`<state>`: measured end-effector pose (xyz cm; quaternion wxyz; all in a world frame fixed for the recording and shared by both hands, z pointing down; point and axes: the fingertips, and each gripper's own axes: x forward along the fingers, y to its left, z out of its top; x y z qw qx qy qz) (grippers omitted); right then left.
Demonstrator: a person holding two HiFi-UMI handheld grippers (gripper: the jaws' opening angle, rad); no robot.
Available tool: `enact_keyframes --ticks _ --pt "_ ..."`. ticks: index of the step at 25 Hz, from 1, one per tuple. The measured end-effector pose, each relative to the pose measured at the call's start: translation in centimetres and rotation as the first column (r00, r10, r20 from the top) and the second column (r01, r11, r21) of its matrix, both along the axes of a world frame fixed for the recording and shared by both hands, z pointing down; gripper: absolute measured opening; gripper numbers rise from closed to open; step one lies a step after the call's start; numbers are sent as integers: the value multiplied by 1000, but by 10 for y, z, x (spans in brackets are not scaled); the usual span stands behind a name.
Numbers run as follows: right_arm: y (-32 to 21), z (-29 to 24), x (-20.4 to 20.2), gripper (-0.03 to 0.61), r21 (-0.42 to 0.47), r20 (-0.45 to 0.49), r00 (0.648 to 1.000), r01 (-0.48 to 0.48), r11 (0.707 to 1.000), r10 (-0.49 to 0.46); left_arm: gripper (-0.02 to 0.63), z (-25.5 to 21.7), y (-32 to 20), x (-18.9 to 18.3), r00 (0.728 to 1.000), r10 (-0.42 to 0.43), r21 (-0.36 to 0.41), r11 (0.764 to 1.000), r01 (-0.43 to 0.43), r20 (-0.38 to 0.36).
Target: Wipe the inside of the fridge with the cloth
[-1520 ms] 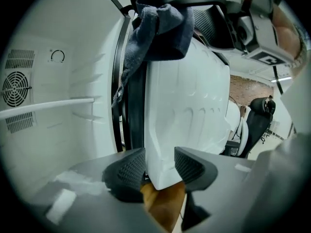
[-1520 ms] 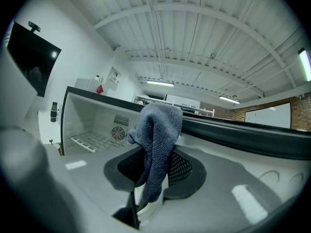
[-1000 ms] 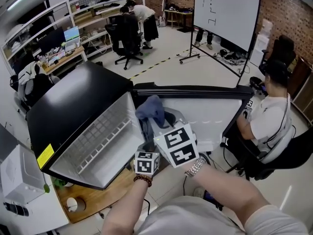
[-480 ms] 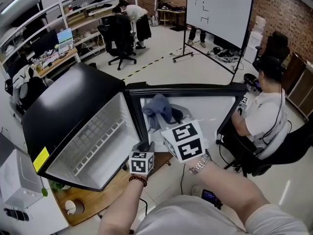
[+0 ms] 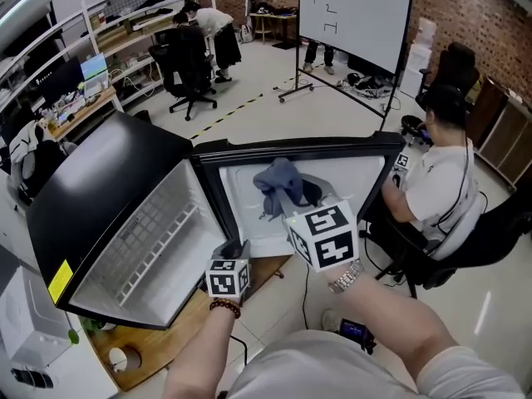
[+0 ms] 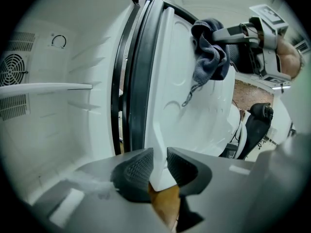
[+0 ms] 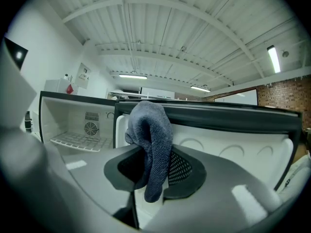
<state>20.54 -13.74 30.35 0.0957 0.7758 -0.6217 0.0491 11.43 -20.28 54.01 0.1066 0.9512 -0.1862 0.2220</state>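
Note:
The small fridge stands open, black outside and white inside, with a wire shelf in it. Its door is swung out to the right and shows its white inner liner. My left gripper is shut on the door's white lower edge. My right gripper is shut on a blue-grey cloth, held up against the door's inner liner. The cloth hangs down between the right gripper's pads. From the left gripper view, the cloth is bunched on the liner.
A person sits in a chair just right of the door. A wooden board lies under the fridge, with a white box at the left. A whiteboard stands behind. A fan shows on the fridge's back wall.
My right gripper has carried the cloth further right, over the door's inner liner. The left gripper has stayed on the door's lower edge. The view has shifted slightly.

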Motion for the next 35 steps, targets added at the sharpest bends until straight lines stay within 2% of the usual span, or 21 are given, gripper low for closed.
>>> enact_keyframes --ticks 9,20,29,35 --pt "43 2 45 97 7 20 993 -118 993 118 94 0 -1 -1 1000 -7 -1 1000 7 -1" --pt "99 1 101 97 15 24 963 -268 963 268 92 -1 0 -2 1000 -21 -5 1000 21 -1" --pt "132 1 131 95 19 31 937 -350 937 349 92 -1 -1 -2 999 -32 -6 999 32 0" --pt "147 1 133 97 26 28 935 -354 935 354 92 -1 0 -3 999 -32 -5 999 32 2"
